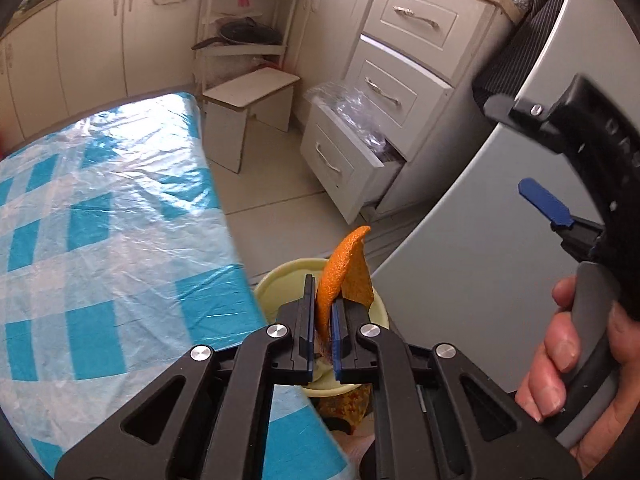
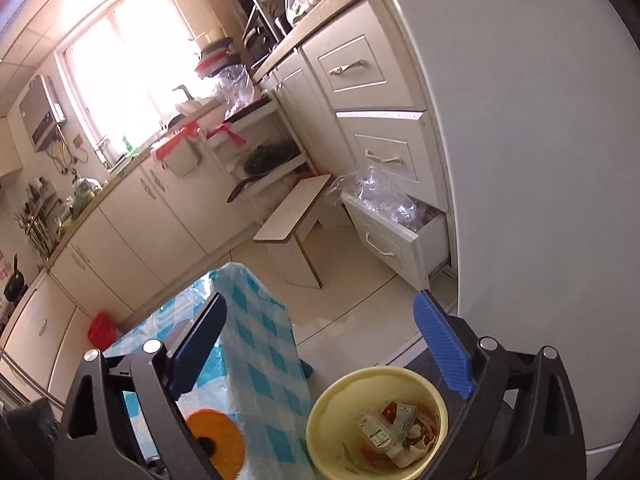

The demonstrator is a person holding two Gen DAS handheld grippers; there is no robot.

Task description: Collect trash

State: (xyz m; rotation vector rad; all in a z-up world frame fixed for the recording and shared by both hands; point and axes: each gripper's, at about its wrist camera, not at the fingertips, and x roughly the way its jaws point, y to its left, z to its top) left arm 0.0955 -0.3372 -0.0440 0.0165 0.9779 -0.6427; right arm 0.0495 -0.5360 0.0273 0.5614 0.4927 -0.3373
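My left gripper (image 1: 322,300) is shut on a curled strip of orange peel (image 1: 340,264), which sticks up from between the blue pads. Right below it stands a pale yellow bin (image 1: 280,280), beside the table's edge. In the right wrist view the same bin (image 2: 332,400) holds wrappers and scraps (image 2: 396,428). My right gripper (image 2: 320,300) is open wide above it, with nothing between its blue pads (image 2: 440,348). A hand (image 1: 568,352) grips the right gripper's handle at the right of the left wrist view.
A table with a blue-and-white checked plastic cloth (image 1: 100,220) lies to the left of the bin, with an orange round object (image 2: 218,440) on it. A grey fridge (image 1: 480,240) stands on the right. Beyond are a white stool (image 1: 248,92) and an open drawer (image 1: 348,148) with plastic bags.
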